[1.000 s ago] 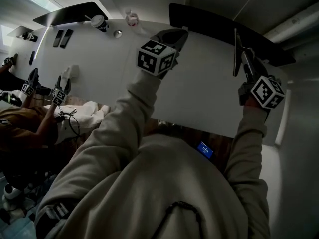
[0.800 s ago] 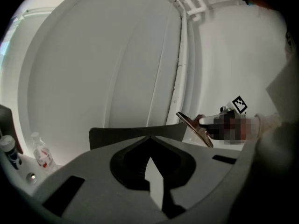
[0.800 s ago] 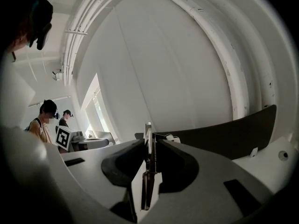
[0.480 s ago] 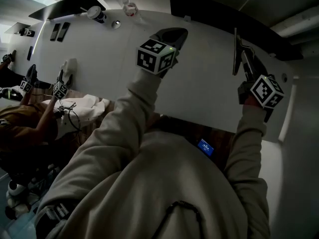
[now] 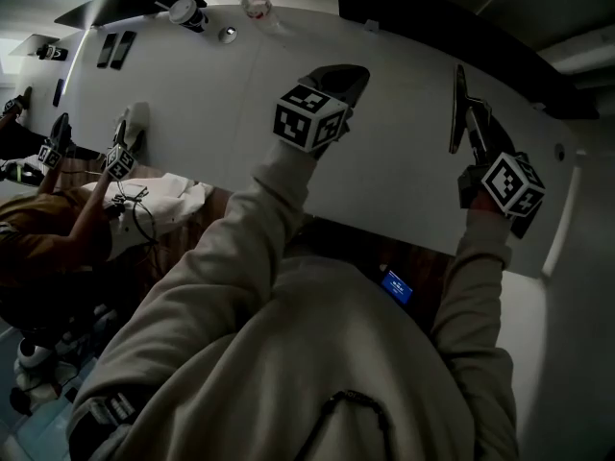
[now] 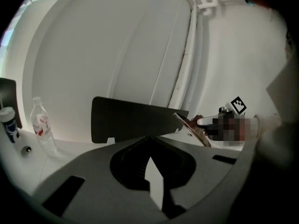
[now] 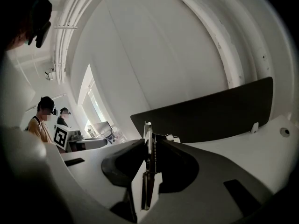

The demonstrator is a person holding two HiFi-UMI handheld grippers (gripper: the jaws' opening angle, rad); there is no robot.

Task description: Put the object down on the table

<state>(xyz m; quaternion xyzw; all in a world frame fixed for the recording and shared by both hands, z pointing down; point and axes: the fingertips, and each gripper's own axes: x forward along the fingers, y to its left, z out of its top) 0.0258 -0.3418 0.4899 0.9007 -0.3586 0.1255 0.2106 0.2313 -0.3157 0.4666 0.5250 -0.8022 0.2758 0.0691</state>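
Observation:
A thin flat dark object (image 5: 457,109) stands on edge above the white table (image 5: 192,94), and my right gripper (image 5: 478,121) is shut on its near edge. The right gripper view shows it edge-on, clamped between the two jaws (image 7: 148,143). From the left gripper view the same object (image 6: 190,128) appears off to the right as a slim tilted plate with a brownish sheen. My left gripper (image 5: 338,73) hovers over the table's middle with its jaws together and nothing in them (image 6: 149,146).
Dark divider panels (image 5: 452,22) (image 5: 125,10) stand along the table's far edge. A clear bottle (image 5: 255,3), a lidded cup (image 5: 185,12) and flat dark devices (image 5: 110,51) lie at the far left. Other people with grippers (image 5: 120,157) work at the left beside a white cloth (image 5: 154,205).
Both grippers have come down toward the table. The right one still holds the flat object on edge, and the left one stays shut.

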